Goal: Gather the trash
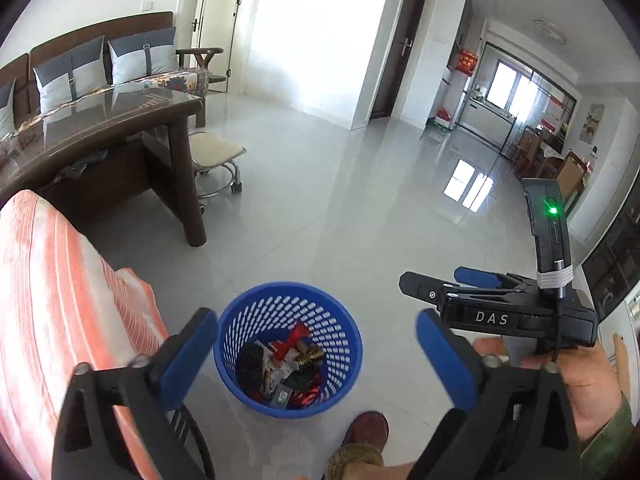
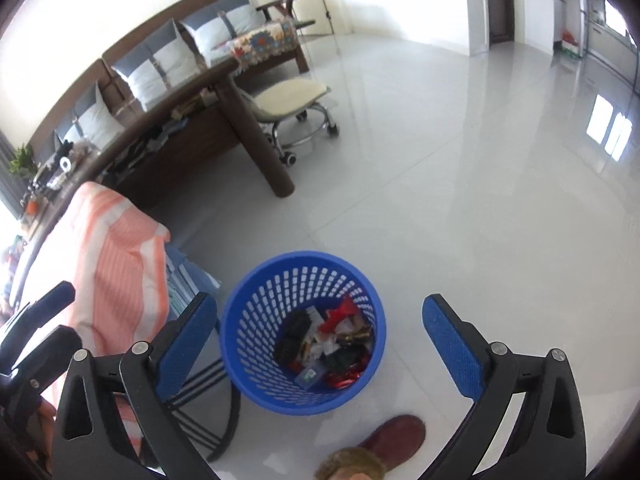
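Left gripper (image 1: 316,354) and right gripper (image 2: 320,344): jaws wide apart, empty. Blue bin (image 2: 256,332) on floor (image 2: 440,200) below both, trash (image 2: 332,344) inside. Shoe (image 2: 396,436) near bin.

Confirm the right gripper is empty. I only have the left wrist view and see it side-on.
Observer: Yes. In the right wrist view, the right gripper has its fingers wide open with nothing between them. The blue basket shows below the gap.
Operator: Anything on the table's far end?
Observer: A green plant and small clutter. I cannot tell if any of it is trash.
Operator: Under the striped cloth?
Observer: A blue-striped fabric pokes out beneath the orange-striped cloth.
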Demonstrator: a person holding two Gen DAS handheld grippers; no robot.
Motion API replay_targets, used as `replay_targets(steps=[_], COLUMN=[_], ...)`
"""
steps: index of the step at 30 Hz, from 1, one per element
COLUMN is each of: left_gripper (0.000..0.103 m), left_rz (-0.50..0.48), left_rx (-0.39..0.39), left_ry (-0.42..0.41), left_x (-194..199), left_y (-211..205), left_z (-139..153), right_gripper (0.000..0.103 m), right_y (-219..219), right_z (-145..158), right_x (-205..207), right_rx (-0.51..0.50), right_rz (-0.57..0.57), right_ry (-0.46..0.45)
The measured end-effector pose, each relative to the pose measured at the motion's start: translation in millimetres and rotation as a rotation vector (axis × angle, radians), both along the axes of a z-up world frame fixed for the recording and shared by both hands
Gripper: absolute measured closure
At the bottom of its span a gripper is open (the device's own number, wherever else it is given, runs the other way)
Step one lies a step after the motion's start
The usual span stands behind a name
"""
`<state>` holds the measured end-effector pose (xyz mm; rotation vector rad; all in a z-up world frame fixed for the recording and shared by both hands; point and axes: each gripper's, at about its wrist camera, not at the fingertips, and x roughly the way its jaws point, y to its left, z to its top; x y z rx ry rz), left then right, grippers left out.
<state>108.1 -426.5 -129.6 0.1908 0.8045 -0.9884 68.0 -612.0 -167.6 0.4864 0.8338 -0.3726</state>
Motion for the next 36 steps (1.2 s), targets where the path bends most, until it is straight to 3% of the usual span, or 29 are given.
replay_targets(steps=[4, 7, 12, 16, 21, 36], left_gripper=[0.000, 0.000, 0.000, 0.000, 0.000, 0.000], left_rz=[0.055, 0.095, 0.211, 0.174, 0.199, 0.186], left_rx=[0.012, 0.033, 0.140, 0.093, 0.115, 0.174], left_ry=[-0.029, -0.045, -0.126, -0.049, -0.065, -0.056], left_x=[-25, -37, -45, -43, -46, -52], left_y=[18, 29, 37, 47, 52, 51], left_z=[3, 7, 14, 14, 18, 13], right_gripper=[0.000, 0.000, 0.000, 0.000, 0.000, 0.000], right_y=[28, 43, 71, 92, 109, 128], right_z=[7, 13, 36, 49, 55, 47], right_x=[-46, -72, -97, -102, -104, -102], right_rx=[-0.099, -0.093, -0.128, -0.167, -0.216, -0.169], right_rz=[-0.070, -0.101, -0.093, -0.032, 0.007, 0.034], right_ry=[0.050, 0.050, 0.036, 0.043, 0.072, 0.090])
